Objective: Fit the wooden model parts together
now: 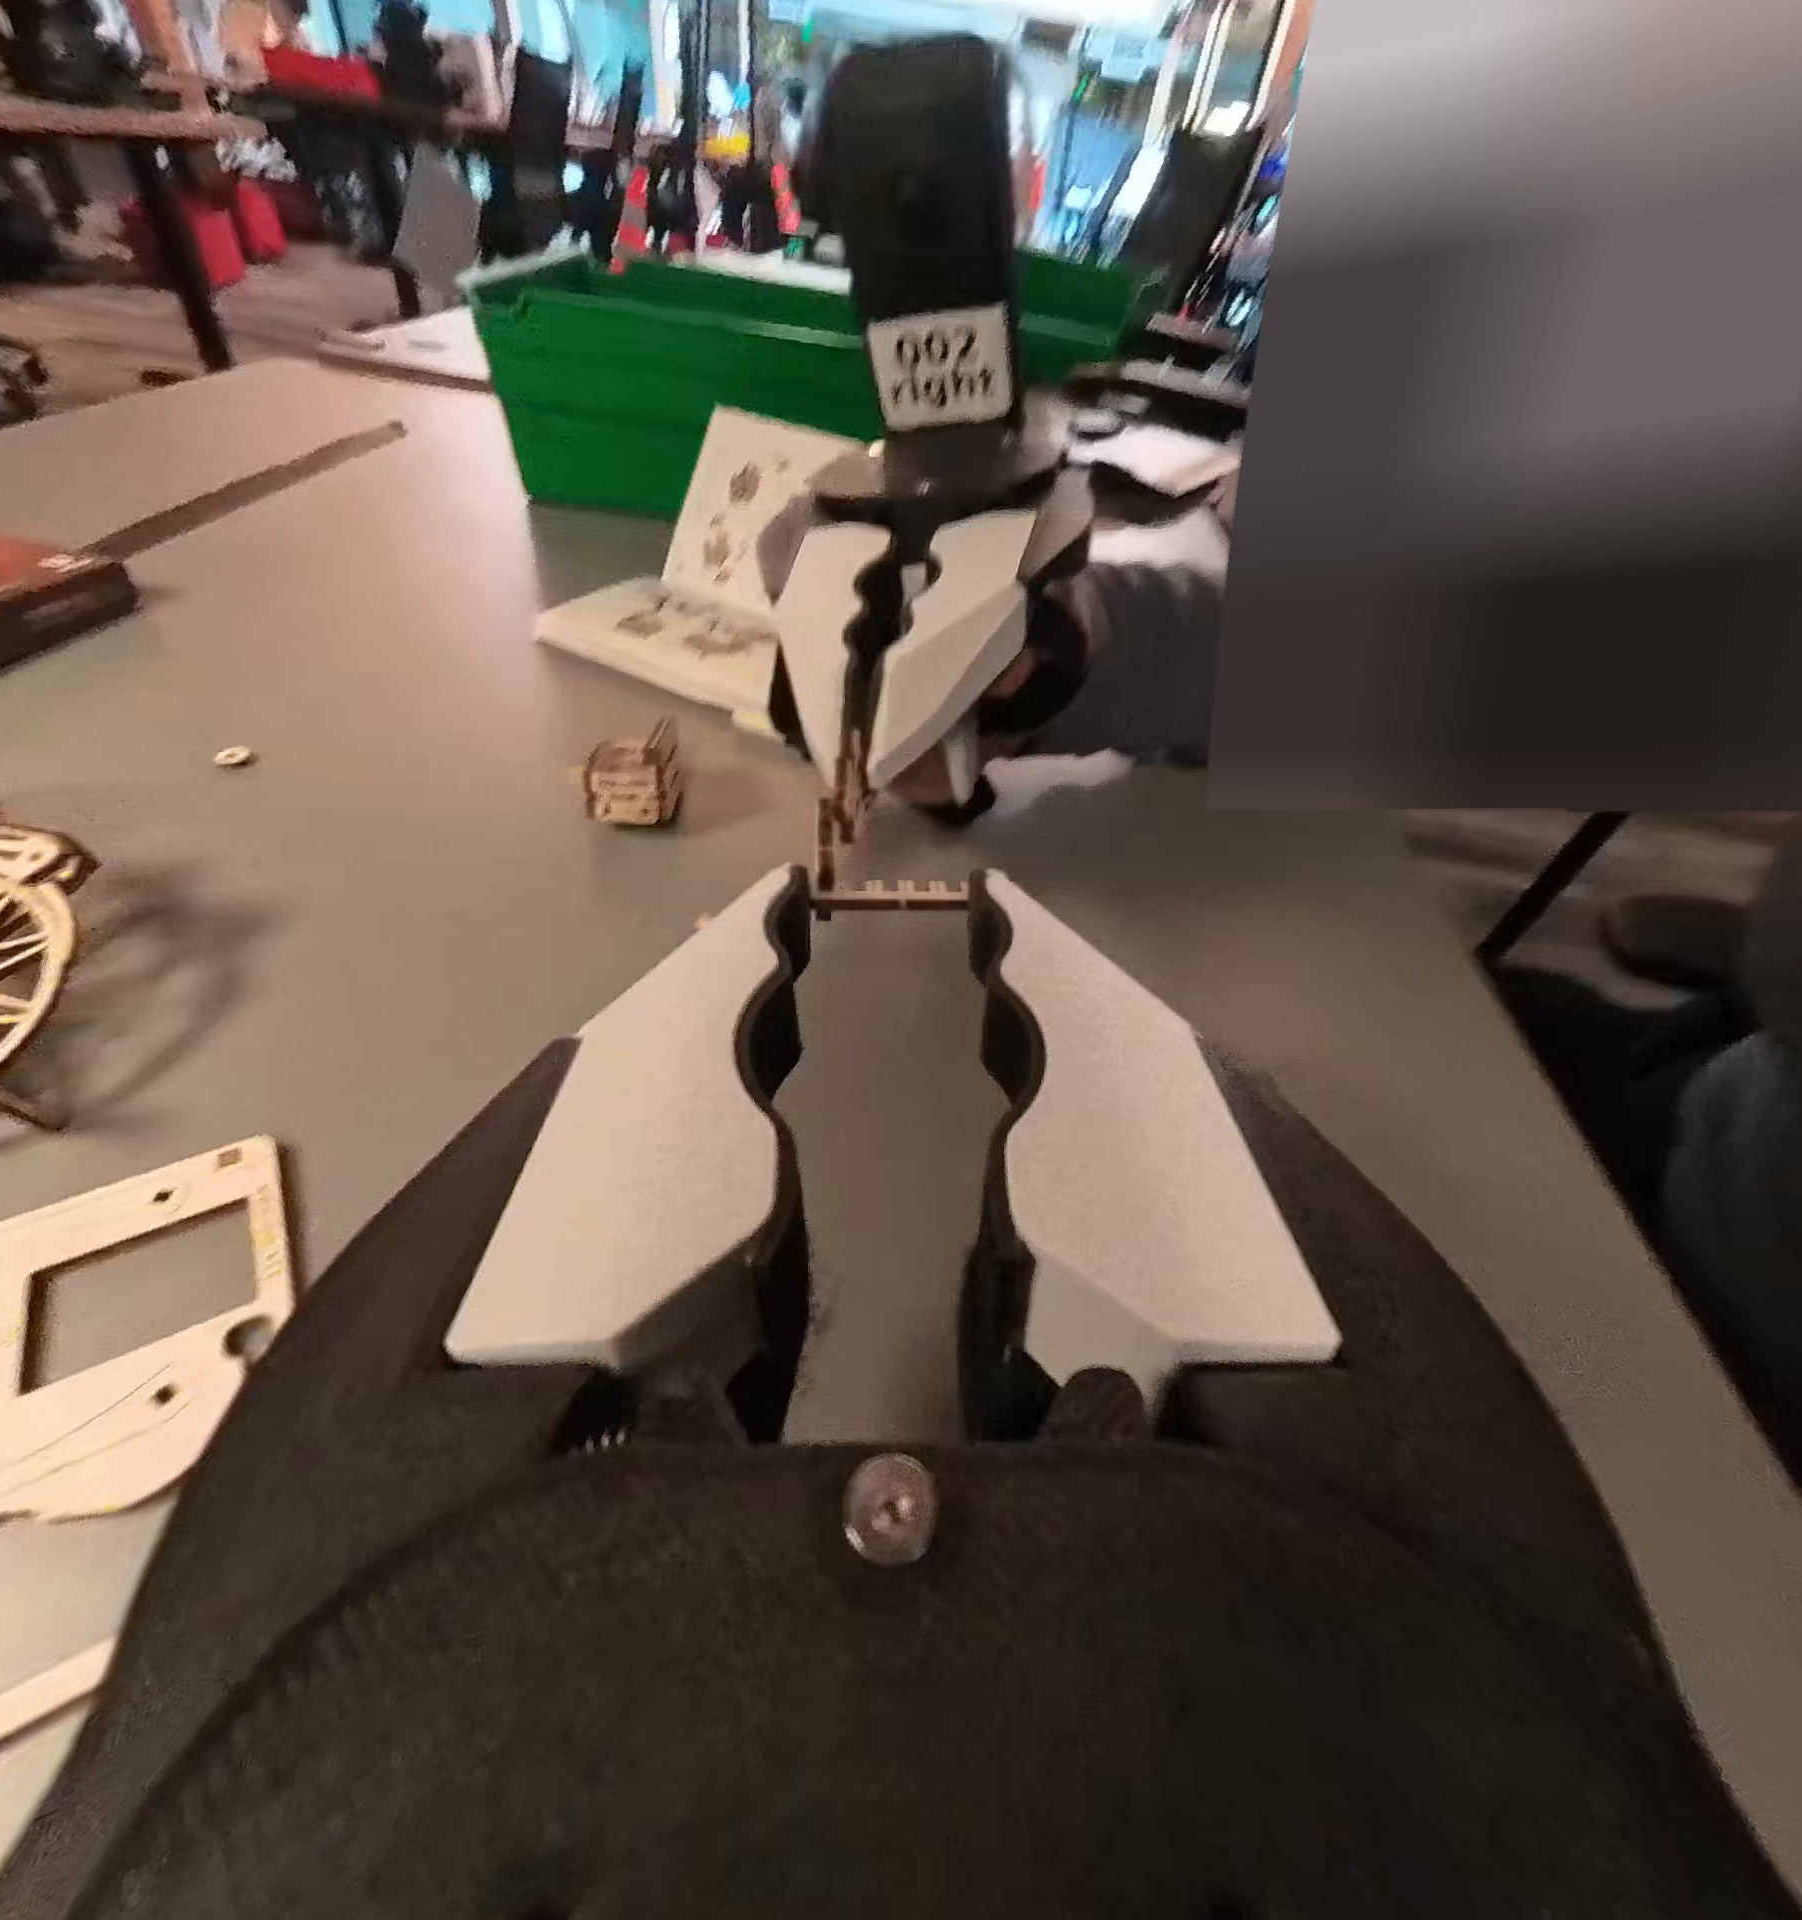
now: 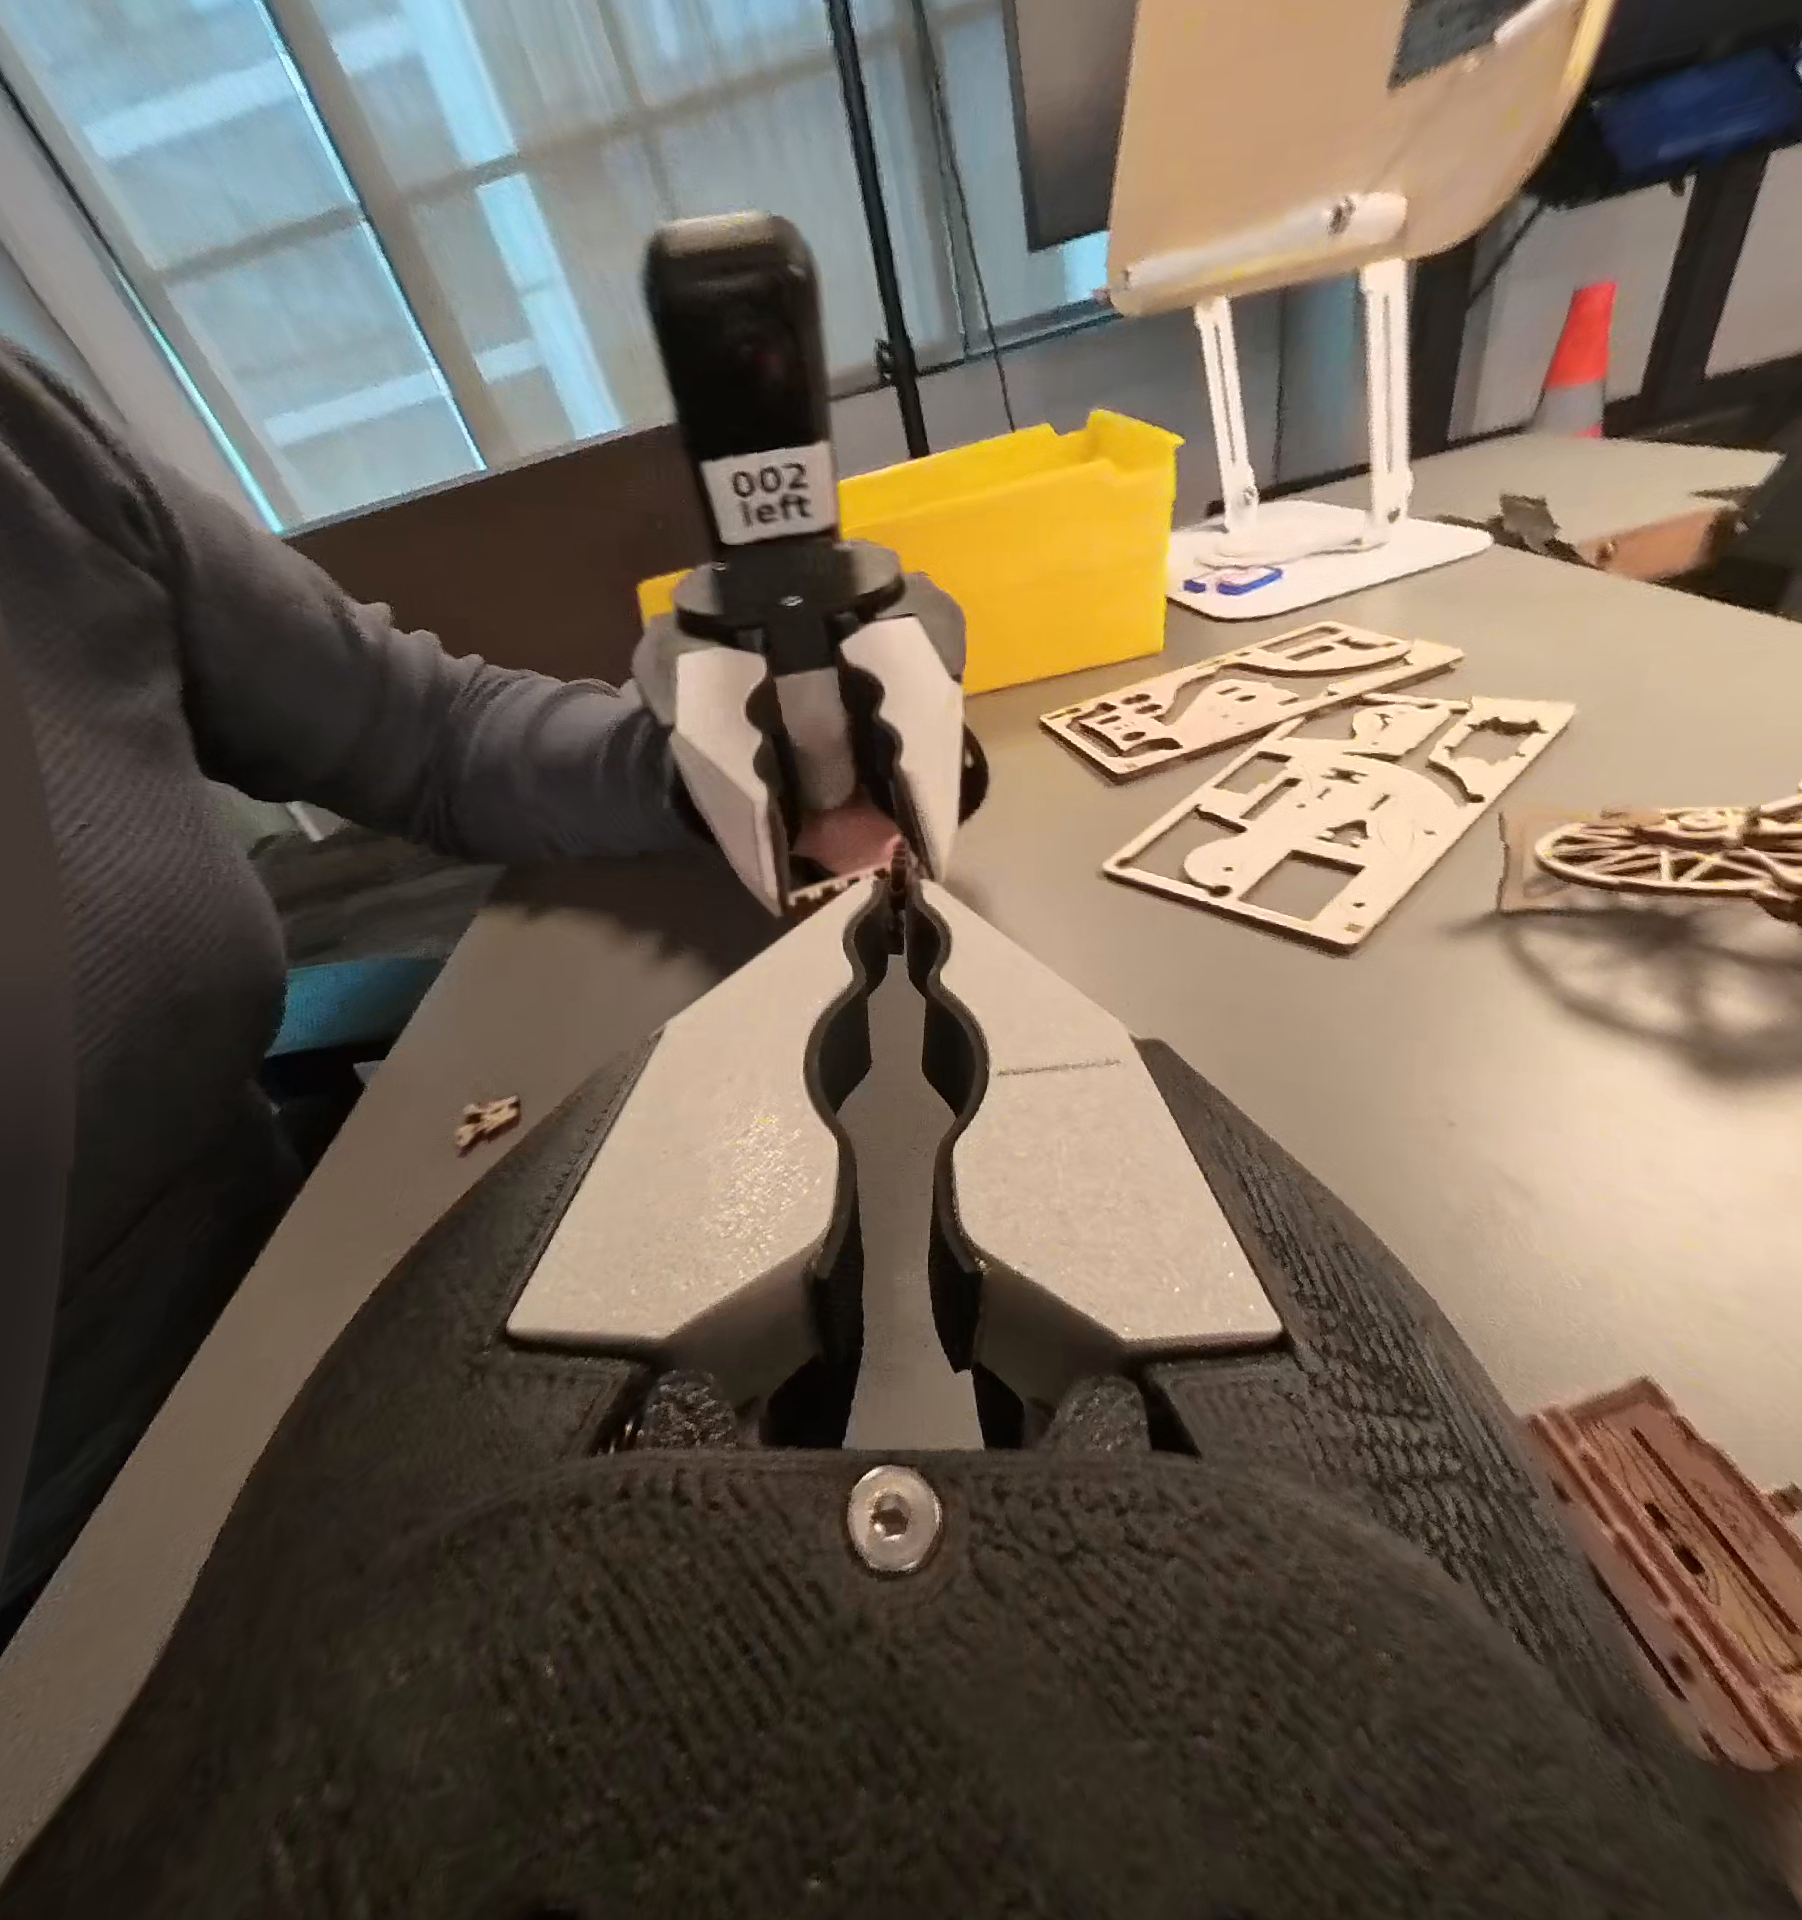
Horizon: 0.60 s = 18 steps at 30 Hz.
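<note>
The left tool (image 1: 895, 902) pinches a flat wooden strip (image 1: 897, 896) crosswise at its tips; the right tool (image 2: 899, 914) clamps an upright toothed strip (image 1: 841, 831) — the two meet above the desk (image 1: 409, 644), sprue sheets (image 2: 1333, 821) lying farther off.

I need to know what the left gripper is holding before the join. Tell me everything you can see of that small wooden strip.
The wooden strip is a thin, pale brown laser-cut piece with a row of small notches along its top edge. It lies level, clamped end to end between the fingertips of the left gripper, above the grey table. At its left end a second wooden piece, held upright by the right gripper, meets it; whether they are already joined cannot be told.
</note>
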Tool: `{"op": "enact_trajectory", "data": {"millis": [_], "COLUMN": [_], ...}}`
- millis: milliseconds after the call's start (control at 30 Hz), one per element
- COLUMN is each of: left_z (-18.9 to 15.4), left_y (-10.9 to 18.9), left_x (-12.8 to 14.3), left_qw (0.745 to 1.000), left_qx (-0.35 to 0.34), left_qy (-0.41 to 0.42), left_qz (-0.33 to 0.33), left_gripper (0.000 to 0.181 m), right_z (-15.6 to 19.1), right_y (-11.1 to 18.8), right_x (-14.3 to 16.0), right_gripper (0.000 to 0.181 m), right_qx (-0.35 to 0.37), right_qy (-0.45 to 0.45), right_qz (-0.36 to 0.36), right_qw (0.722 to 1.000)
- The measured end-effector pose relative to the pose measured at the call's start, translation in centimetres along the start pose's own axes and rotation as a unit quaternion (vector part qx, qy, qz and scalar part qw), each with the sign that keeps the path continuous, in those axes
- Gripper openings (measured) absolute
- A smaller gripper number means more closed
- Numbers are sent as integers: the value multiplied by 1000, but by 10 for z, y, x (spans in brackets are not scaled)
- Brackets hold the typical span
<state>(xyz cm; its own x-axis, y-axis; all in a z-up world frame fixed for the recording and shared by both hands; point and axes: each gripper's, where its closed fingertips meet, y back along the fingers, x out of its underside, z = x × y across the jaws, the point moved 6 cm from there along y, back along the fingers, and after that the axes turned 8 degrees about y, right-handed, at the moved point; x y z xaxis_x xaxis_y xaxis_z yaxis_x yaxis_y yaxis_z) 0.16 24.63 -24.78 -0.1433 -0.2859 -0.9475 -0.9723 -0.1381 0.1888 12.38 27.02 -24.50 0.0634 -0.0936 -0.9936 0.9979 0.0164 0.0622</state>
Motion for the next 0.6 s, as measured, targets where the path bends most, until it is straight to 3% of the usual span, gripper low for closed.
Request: {"op": "enact_trajectory", "data": {"millis": [267, 600], "left_z": [-2, -2], "left_y": [4, 4], "left_x": [-6, -4], "left_qw": [997, 996], "left_qx": [43, 53], "left_qy": [40, 50], "left_qz": [-45, -43], "left_gripper": [29, 28], "right_z": [11, 11], "right_y": [-7, -8], "right_x": [-2, -3], "right_gripper": [0, 0], "right_qx": [-27, -19], "right_qy": [18, 30], "right_qz": [-16, -18], "right_qw": [999, 999]}}
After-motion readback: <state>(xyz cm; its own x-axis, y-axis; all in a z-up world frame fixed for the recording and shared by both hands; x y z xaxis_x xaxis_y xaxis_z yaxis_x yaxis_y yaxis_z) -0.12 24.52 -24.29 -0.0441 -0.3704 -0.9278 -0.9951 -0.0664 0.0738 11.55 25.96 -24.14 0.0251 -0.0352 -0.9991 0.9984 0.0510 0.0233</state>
